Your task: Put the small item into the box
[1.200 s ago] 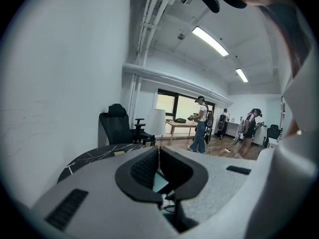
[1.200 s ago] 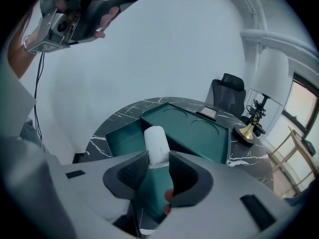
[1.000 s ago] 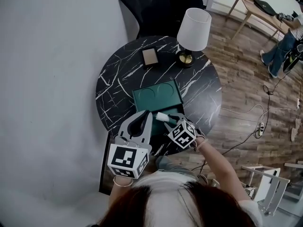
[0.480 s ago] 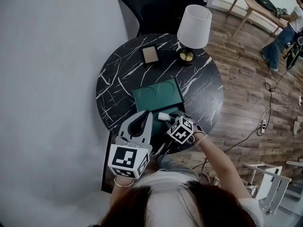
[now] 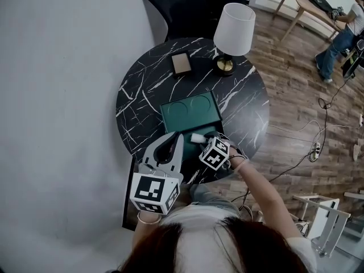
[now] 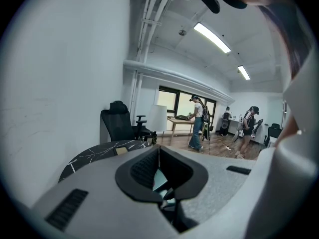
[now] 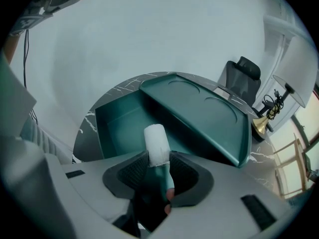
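since the earlier frame the right hand-held gripper point(image 5: 203, 141) has eased a little further in over the near edge of the box point(image 5: 211, 120), carrying the small item point(image 5: 197, 137) with it; the left hand-held gripper point(image 5: 173, 143) has kept its place just beside the box's near left corner.

the box is dark green and lies open on the round black marbled bench point(image 5: 136, 95). its lid point(image 7: 199, 113) tilts up on the far side of the tray point(image 7: 117, 118).

in the right gripper view, the right hand-held gripper point(image 7: 158, 169) is clamped on the small item point(image 7: 155, 142), a short tube with a white top and a teal lower part. the item stands upright between the pads, white end out, above the tray's near edge.

in the left gripper view, the left hand-held gripper point(image 6: 159, 176) has its pads together with nothing held; a sliver of green shows through the gap beneath them.

beyond the box, a lamp point(image 5: 234, 29) with a white shade stands at the bench's far right. a small tan flat object point(image 5: 182, 64) lies beyond the box to the left. a black chair point(image 5: 176, 4) stands past the bench.
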Tool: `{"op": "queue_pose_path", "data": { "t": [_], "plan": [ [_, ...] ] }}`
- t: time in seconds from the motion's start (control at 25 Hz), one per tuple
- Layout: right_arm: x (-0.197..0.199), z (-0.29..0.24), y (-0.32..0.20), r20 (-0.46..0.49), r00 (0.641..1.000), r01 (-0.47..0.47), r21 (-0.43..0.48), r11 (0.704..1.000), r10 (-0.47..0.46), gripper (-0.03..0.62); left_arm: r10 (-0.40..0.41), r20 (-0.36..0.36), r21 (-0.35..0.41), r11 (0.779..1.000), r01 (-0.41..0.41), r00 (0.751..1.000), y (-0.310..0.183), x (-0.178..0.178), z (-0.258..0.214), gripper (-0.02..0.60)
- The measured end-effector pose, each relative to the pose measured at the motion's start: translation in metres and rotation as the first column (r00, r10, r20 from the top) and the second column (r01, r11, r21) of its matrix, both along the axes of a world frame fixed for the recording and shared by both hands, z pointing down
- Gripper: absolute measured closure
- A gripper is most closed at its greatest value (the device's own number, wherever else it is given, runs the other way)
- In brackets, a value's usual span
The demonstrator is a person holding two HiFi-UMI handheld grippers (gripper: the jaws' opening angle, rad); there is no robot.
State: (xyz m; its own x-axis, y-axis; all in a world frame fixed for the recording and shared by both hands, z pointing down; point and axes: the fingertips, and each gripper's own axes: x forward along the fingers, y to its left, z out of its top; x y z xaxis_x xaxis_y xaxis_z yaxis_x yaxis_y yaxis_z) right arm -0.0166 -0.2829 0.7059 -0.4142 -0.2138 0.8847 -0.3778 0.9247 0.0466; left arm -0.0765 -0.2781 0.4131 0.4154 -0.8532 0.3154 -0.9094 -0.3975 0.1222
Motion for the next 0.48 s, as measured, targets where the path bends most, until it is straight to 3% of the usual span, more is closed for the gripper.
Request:
{"op": "queue_pose_path", "data": {
  "t": [0.48],
  "plan": [
    [-0.006,-0.011,0.003,0.021,1.0,-0.018,0.019,1.0,0.017,0.434,-0.004,0.0,0.005,1.0,0.004,1.0,0.009,-0.005,-0.004,0.566]
  ]
}}
